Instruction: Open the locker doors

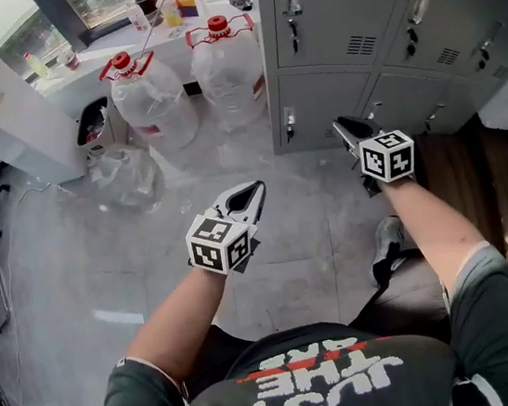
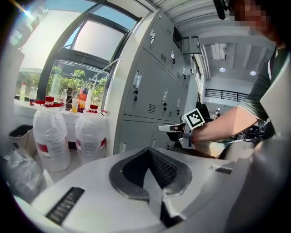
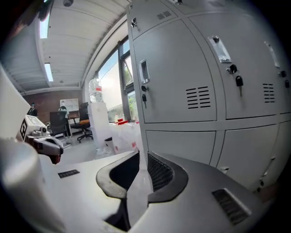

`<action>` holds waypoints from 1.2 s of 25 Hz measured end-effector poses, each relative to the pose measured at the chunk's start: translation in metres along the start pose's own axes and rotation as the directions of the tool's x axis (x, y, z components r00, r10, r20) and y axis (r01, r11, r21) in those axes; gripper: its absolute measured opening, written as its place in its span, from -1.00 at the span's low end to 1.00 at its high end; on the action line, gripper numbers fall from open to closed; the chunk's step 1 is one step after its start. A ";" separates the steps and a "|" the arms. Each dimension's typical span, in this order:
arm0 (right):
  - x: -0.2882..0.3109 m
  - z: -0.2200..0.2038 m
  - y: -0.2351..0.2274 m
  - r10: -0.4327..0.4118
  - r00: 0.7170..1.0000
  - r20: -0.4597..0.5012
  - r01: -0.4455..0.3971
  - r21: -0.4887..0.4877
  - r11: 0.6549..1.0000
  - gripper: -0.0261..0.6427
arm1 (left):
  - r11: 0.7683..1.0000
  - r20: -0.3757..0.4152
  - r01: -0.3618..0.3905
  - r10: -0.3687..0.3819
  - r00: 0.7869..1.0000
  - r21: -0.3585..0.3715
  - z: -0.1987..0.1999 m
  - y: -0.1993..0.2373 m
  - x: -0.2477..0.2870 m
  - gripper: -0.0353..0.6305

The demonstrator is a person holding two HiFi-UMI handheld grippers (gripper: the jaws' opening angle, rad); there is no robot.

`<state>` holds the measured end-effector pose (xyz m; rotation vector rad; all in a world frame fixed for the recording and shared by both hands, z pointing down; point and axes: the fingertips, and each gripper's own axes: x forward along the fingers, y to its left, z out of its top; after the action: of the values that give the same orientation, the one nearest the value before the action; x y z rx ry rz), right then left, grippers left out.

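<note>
A bank of grey lockers (image 1: 330, 8) stands at the upper right of the head view, all doors closed. The bottom-left door (image 1: 315, 104) has a small latch (image 1: 290, 125). My right gripper (image 1: 348, 128) hovers just in front of this bottom row, jaws together and empty. My left gripper (image 1: 254, 191) is lower and further left over the floor, also shut on nothing. In the right gripper view the closed lockers (image 3: 177, 77) fill the frame beyond the gripper (image 3: 142, 157). From the left gripper (image 2: 148, 151), its own view shows the lockers (image 2: 145, 91) and the right gripper (image 2: 161, 128).
Two large water bottles (image 1: 153, 99) (image 1: 225, 61) stand left of the lockers, with a clear plastic bag (image 1: 123, 173) and a small bin (image 1: 93, 126) nearby. A white appliance (image 1: 17, 118) is at far left. My shoe (image 1: 388, 244) rests on the grey floor.
</note>
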<state>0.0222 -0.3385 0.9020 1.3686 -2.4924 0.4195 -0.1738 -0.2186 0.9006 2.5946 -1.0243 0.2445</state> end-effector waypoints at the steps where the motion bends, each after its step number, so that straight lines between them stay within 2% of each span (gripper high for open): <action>1: -0.008 0.002 0.001 -0.020 1.000 0.006 0.020 0.016 1.000 -0.73 | 1.000 -0.007 -0.007 0.007 1.000 -0.002 0.002 0.003 -0.011 -0.88; 4: -0.030 0.008 0.014 -0.070 0.997 0.019 0.069 0.043 0.997 -0.73 | 0.998 -0.020 -0.034 0.035 0.999 0.048 0.014 0.015 -0.041 -0.88; 7: -0.057 0.023 0.029 -0.097 0.995 0.021 0.097 0.030 0.995 -0.73 | 0.994 -0.025 -0.025 0.028 0.999 0.110 0.032 0.014 -0.064 -0.88; 11: -0.068 0.043 0.030 -0.068 0.996 0.062 0.068 0.000 0.998 -0.73 | 0.989 -0.028 -0.028 0.032 0.999 0.143 0.042 0.006 -0.073 -0.88; 15: -0.048 0.016 0.006 -0.045 0.994 0.102 0.041 0.045 0.998 -0.73 | 0.992 0.011 -0.033 0.032 0.999 0.119 0.031 -0.002 -0.046 -0.88; 19: -0.021 -0.029 0.005 -0.044 0.998 0.055 0.039 0.082 0.996 -0.73 | 0.998 0.052 -0.056 0.054 0.997 0.036 0.009 0.002 -0.022 -0.88; 22: -0.006 -0.040 0.014 -0.042 0.999 0.031 0.038 0.106 0.994 -0.73 | 0.998 0.065 -0.063 0.063 0.996 -0.005 0.000 0.010 -0.017 -0.88; 26: 0.012 -0.050 0.044 -0.018 1.000 -0.007 0.018 0.050 0.999 -0.73 | 0.998 0.070 -0.068 0.067 0.995 0.016 -0.014 0.025 -0.030 -0.88; 30: 0.024 -0.042 0.063 -0.058 0.998 -0.033 0.059 0.014 0.998 -0.73 | 0.998 0.069 -0.035 0.032 0.997 0.051 -0.015 0.028 -0.049 -0.88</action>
<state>-0.0401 -0.3087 0.9415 1.4248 -2.4212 0.4460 -0.2288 -0.2017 0.9079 2.6514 -1.0998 0.1944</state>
